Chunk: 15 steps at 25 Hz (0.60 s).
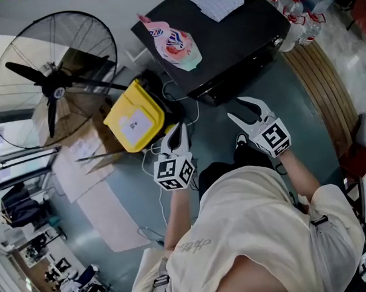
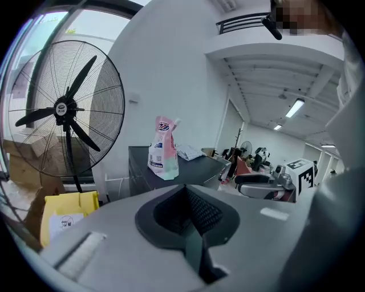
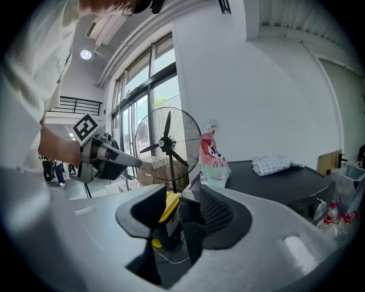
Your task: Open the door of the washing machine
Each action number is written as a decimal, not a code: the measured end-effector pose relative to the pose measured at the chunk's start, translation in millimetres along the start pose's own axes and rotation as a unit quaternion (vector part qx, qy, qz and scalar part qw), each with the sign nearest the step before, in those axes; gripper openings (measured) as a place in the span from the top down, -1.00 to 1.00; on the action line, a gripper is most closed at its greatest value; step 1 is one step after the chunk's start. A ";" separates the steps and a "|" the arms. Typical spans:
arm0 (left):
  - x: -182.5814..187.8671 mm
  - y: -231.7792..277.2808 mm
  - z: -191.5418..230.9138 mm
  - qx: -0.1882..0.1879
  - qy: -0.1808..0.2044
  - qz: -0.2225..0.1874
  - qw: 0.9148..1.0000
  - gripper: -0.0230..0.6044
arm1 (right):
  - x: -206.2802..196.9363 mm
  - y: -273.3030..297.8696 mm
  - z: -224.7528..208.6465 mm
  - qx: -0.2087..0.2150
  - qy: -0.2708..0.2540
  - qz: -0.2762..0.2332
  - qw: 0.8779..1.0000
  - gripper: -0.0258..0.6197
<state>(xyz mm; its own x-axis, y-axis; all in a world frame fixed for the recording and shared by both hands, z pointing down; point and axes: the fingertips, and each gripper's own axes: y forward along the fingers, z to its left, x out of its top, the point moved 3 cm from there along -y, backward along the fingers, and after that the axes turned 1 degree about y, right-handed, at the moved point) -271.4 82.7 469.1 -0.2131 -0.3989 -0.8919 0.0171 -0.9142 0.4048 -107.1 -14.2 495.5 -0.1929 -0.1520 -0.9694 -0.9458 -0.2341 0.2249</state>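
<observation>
**Ana:** Fingers first: how do they stand?

**Ben:** The left gripper point(image 1: 177, 135) has its fingers pressed together on nothing. The right gripper point(image 1: 235, 108) has its fingers spread wide and empty, with only the floor point(image 1: 219, 141) and the yellow bin point(image 1: 135, 117) showing through the gap.

**Ana:** And the washing machine?

**Ben:** The washing machine point(image 1: 242, 40) is the black box straight ahead, its front facing the person. The right gripper's tips are near that front but not touching it. I can't pick out the door or its handle from here.

**Ana:** What worries you?

**Ben:** A detergent pouch point(image 1: 177, 44) stands upright on the lid, with a cloth point(image 1: 216, 2) behind it, and I think a sharp tug on the door could rock the pouch over. Bottles point(image 1: 293, 13) crowd one side, so a wide swing might clip them. Cables point(image 1: 152, 154) trail across the floor near the bin, ready to snag a step forward.
</observation>
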 end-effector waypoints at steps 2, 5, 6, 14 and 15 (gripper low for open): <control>0.6 5.7 1.9 0.003 -0.003 0.005 1.000 0.87 | 0.5 8.5 -4.4 0.009 -0.003 0.007 1.000 0.36; 3.0 14.8 6.7 0.000 -0.002 0.005 1.000 0.87 | -1.4 20.7 -10.2 0.019 -0.005 0.016 1.000 0.36; 3.7 18.7 10.1 -0.002 -0.003 0.005 1.000 0.87 | -3.5 25.6 -12.4 0.019 -0.004 0.021 1.000 0.36; 26.0 37.6 33.9 -0.050 0.007 -0.012 0.999 0.87 | -10.9 52.0 -15.9 -0.006 0.005 0.064 0.998 0.36; 29.6 42.0 35.5 -0.057 0.013 -0.015 0.998 0.87 | -12.9 55.1 -18.1 -0.008 -0.001 0.073 0.997 0.36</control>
<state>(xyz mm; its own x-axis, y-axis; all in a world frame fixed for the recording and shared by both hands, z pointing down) -311.6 35.0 466.9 -0.1907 -0.3718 -0.9085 0.1223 -0.9273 0.3538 -151.9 -42.6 522.1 -0.3288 -0.1833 -0.9264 -0.9035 -0.2245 0.3651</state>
